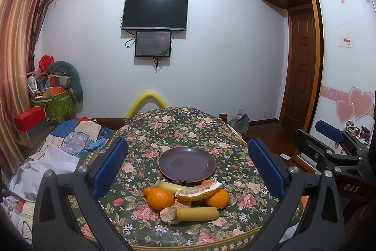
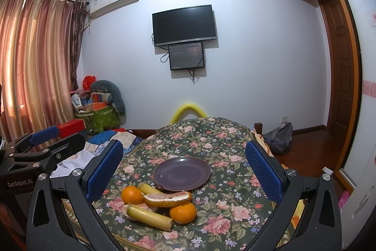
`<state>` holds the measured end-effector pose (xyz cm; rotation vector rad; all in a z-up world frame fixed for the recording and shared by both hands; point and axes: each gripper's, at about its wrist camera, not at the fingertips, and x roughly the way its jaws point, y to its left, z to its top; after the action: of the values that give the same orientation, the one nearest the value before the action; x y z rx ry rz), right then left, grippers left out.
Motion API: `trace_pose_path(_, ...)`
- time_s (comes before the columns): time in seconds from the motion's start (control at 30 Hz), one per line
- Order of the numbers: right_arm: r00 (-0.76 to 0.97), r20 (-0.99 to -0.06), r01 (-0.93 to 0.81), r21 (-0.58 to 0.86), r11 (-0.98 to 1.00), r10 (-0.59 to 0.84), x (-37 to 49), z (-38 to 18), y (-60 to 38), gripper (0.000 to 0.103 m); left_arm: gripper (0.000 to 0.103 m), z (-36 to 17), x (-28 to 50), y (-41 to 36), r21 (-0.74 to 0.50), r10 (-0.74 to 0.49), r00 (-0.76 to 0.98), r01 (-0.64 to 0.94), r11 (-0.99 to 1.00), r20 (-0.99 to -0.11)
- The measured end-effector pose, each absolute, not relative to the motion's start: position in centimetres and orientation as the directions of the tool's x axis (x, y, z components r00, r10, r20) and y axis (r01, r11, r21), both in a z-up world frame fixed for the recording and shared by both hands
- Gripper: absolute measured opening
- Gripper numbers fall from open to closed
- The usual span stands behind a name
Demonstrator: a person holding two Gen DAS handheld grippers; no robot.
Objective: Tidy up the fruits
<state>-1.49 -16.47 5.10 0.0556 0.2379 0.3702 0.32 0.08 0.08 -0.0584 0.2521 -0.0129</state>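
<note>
An empty purple plate (image 1: 186, 164) (image 2: 182, 173) sits on the floral tablecloth (image 1: 188, 126) (image 2: 225, 147). In front of it lies a pile of fruit: two oranges (image 1: 160, 198) (image 1: 217, 199) (image 2: 132, 195) (image 2: 182, 212), a pomelo wedge (image 1: 198, 191) (image 2: 168, 198) and two yellow cane-like pieces (image 1: 196, 213) (image 2: 149, 217). My left gripper (image 1: 188, 168) hovers open above the near table edge, its blue pads framing plate and pile. My right gripper (image 2: 183, 171) is open too, holding nothing. Each gripper shows at the side of the other's view.
The round table drops off at the near edge. A bed with a patchwork quilt (image 1: 77, 135) lies at the left, boxes and bags (image 1: 56, 98) in the corner. A wardrobe (image 1: 340, 51), a door and a grey backpack (image 2: 279, 138) stand at the right.
</note>
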Motion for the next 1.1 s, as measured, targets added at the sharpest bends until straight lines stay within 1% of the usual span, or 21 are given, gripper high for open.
trace_pose_path(1.1,0.901,-0.224,-0.359,0.095,0.929,0.371,-1.58,5.10,-16.17,0.103,0.103,0.04,0.24,-0.03,-0.061,-0.015,0.969,0.000,0.998,-0.247)
